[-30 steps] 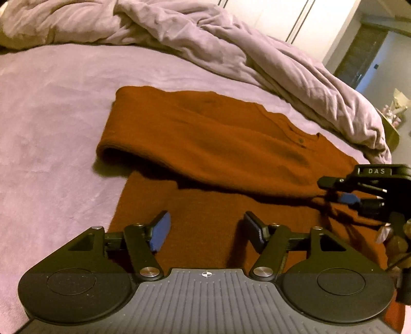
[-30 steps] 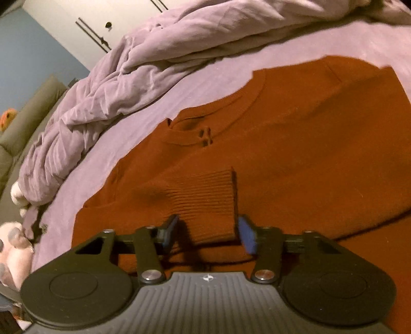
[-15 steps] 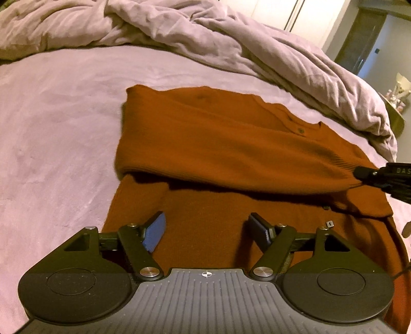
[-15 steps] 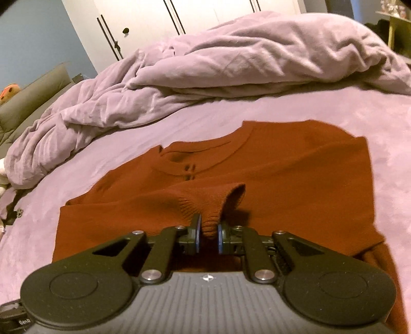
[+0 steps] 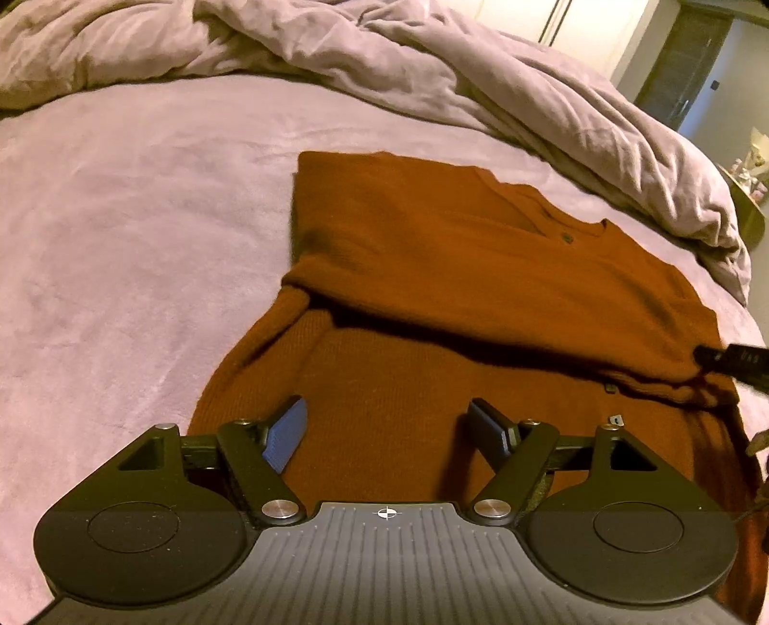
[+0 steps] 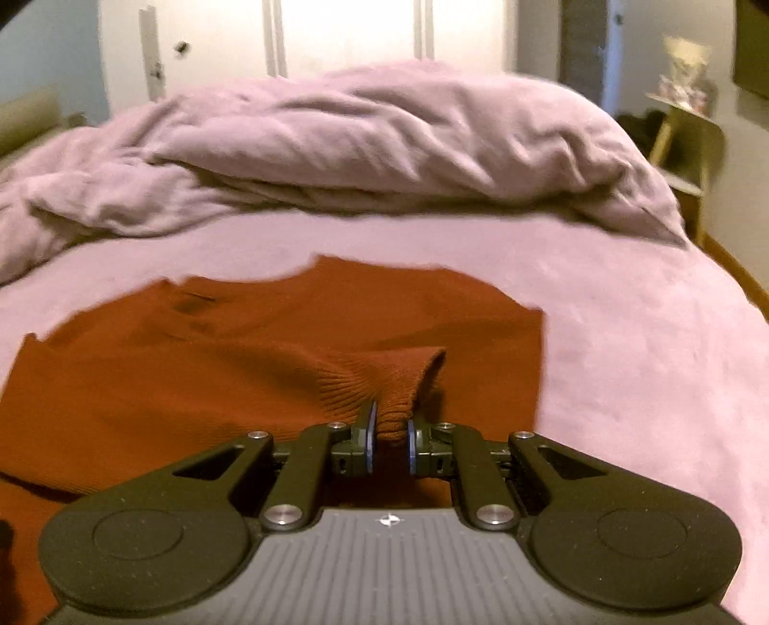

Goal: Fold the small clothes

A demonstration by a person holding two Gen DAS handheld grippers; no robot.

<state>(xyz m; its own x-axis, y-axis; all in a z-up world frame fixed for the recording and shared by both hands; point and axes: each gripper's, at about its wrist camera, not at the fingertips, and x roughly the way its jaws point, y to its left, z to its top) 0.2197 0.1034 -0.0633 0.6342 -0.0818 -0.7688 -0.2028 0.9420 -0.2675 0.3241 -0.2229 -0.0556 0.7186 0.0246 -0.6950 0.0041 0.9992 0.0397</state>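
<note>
Here the right gripper [image 6: 388, 435] fingers clench the sleeve cuff [image 6: 391, 384] at lower centre, the sleeve running leftward across the sweater [image 5: 432, 269], while the left gripper [image 5: 389, 432] gapes empty

Bedroom in a home. A bed [image 6: 649, 346] with a lilac sheet fills both views; a crumpled lilac duvet [image 6: 384, 144] is heaped along its far edge. White wardrobe doors [image 6: 346, 33] stand behind the bed, with a dark doorway [image 5: 682, 62] to the right. A small side table [image 6: 682, 144] bearing small items, too blurred to identify, stands beyond the bed's far right corner.
</note>
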